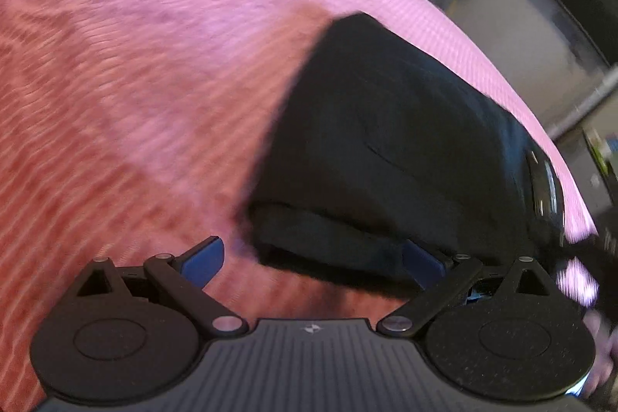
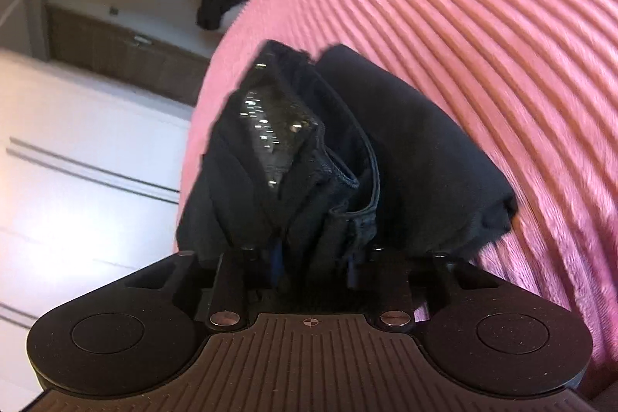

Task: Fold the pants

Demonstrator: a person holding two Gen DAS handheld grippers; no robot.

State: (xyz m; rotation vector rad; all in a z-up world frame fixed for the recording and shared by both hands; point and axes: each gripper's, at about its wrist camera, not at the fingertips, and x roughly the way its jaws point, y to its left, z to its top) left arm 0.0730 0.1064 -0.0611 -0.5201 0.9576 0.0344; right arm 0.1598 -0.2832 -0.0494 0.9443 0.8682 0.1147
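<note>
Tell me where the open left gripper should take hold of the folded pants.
Grip the pants at the near folded corner, where layers stack thick by the left gripper. Come in low along the pink blanket so one jaw slides under. The right gripper looks shut on the far waistband end.

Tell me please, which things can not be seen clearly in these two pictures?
- Right wrist view: right gripper fingers buried in the black pants; grip unclear.
- Left wrist view: motion blur smears the pink bedspread; pants' right end cut off.
- Both views: background shelf items too blurred.
</note>
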